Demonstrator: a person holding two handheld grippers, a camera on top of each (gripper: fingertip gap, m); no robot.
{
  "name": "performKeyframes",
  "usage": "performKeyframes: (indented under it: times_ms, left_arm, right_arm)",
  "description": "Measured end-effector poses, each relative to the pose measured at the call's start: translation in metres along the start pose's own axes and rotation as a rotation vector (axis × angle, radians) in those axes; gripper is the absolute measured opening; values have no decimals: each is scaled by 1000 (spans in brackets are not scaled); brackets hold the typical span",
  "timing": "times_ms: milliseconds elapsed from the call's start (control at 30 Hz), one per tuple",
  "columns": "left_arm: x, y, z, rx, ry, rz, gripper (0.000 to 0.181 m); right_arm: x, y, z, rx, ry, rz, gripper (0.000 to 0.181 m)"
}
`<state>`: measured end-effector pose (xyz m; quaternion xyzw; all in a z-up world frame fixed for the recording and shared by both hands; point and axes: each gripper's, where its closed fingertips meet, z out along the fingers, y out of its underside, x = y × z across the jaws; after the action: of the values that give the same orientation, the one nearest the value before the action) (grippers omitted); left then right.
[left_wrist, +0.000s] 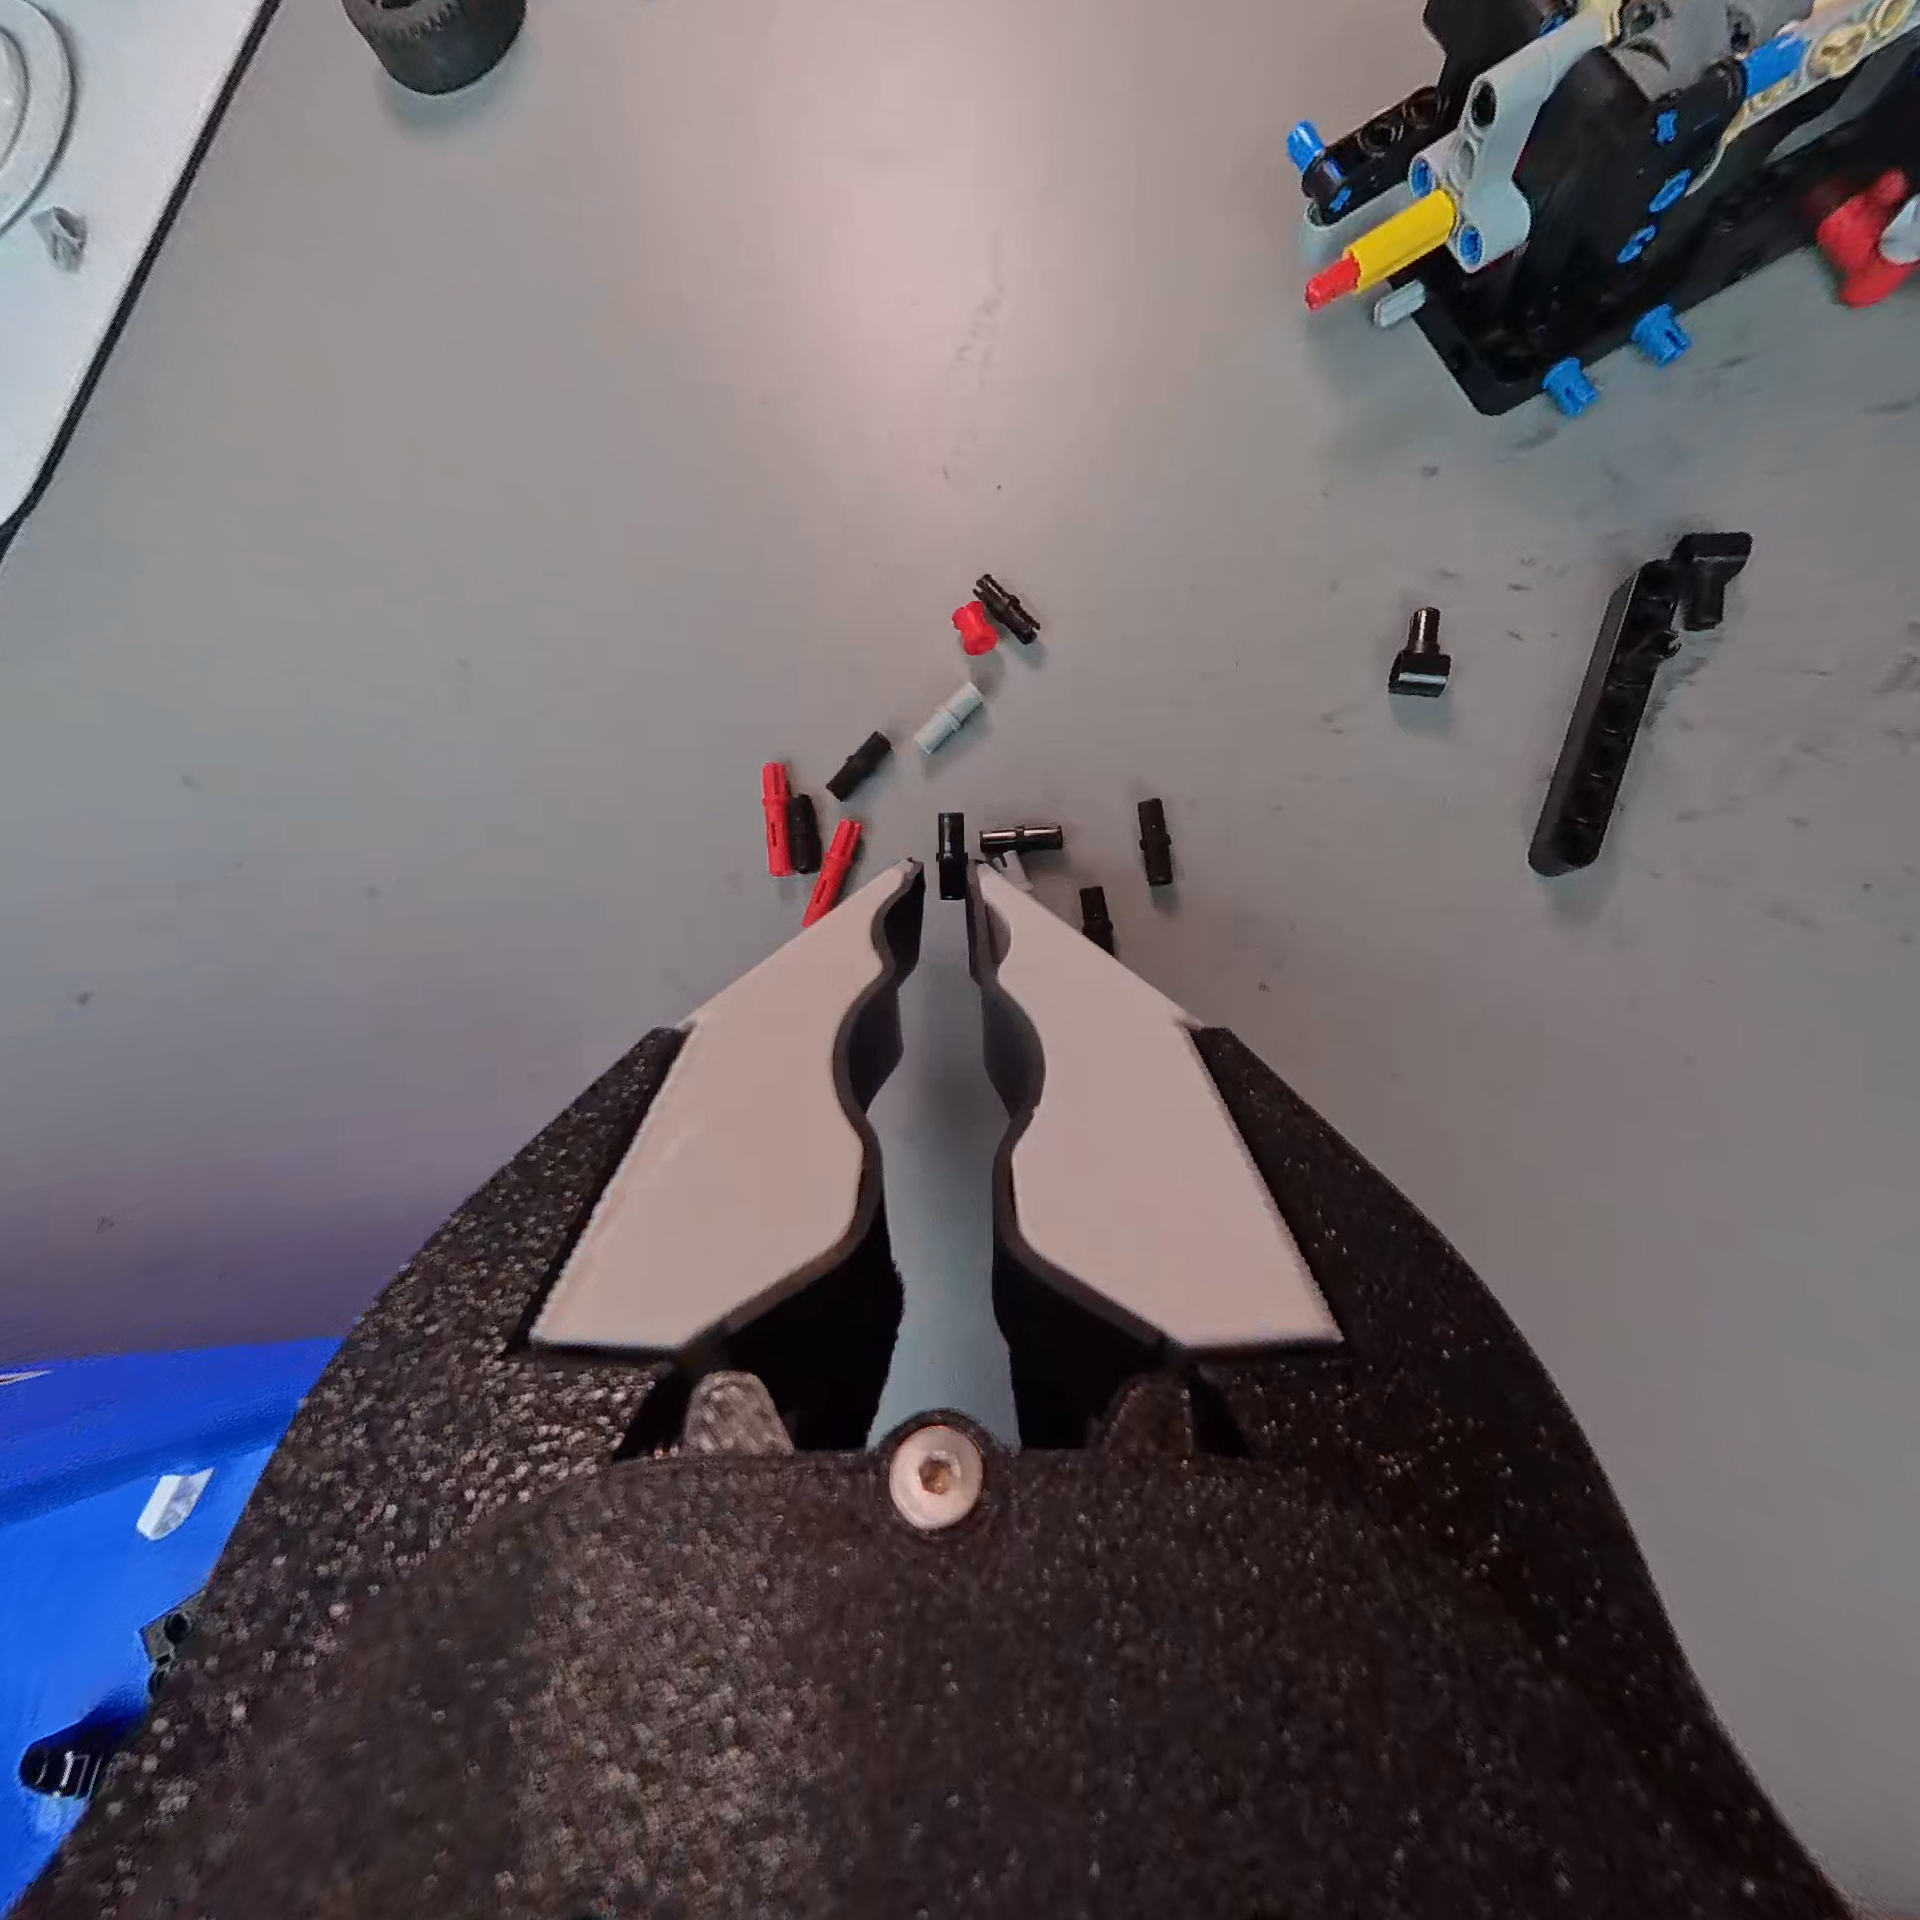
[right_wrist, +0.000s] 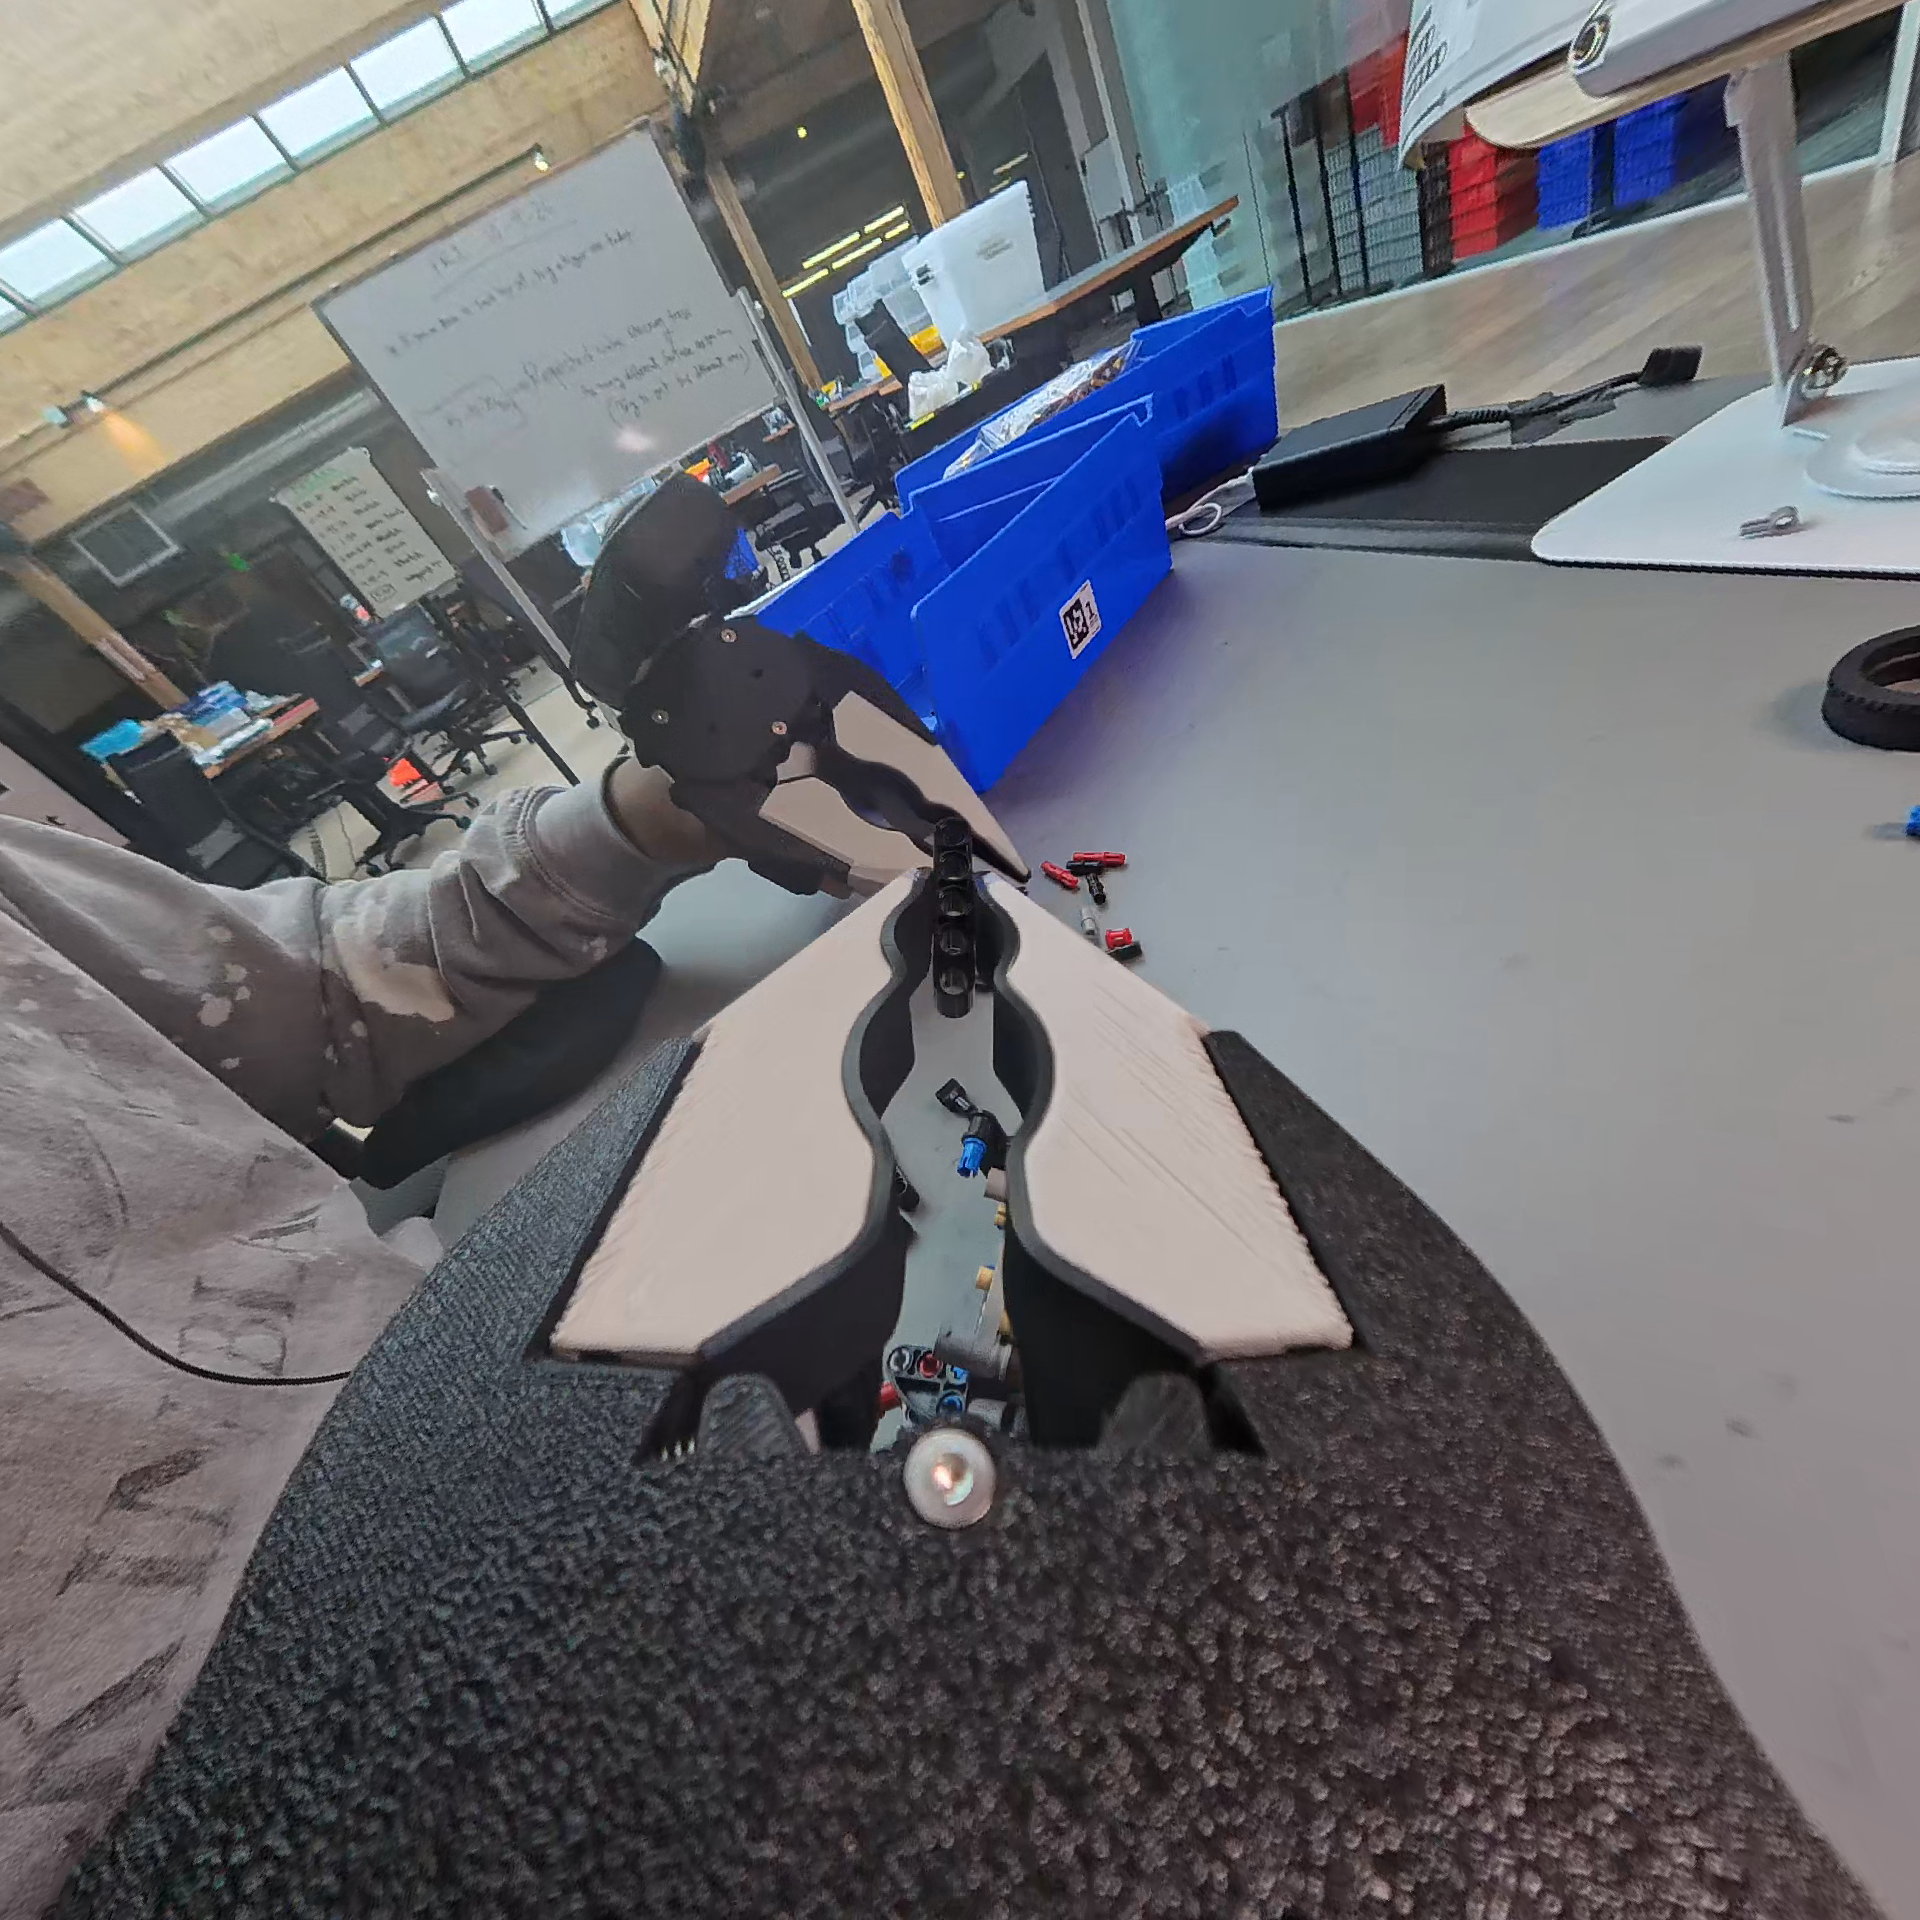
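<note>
In the left wrist view my left gripper is shut on a small black pin that sticks out past its fingertips, low over the grey table. Around it lie several loose pins: red ones, a grey one and black ones. In the right wrist view my right gripper is shut on a short black beam with holes, held above the table. The left gripper, held by a hand in a grey sleeve, shows just beyond it, its tips near the scattered pins.
A partly built black, grey, blue and yellow brick model stands at the far right. A long black beam and a small black part lie right of the pins. A black tyre, blue bins and a white stand base border the table. The tips of one gripper are about 20 cm away from the tips of the other.
</note>
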<state>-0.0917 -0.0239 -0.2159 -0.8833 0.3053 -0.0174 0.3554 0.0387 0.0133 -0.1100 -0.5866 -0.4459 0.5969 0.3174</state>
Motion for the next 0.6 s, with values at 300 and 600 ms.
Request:
performKeyframes:
  times_ms: [300,600]
  left_arm:
    - [69,-112,-48,560,396,-204,26]
    - [101,-121,-70,631,188,314,19]
  right_arm:
    - [-36,-5,9,41,-218,215,7]
    - [-67,16,16,-93,-386,276,8]
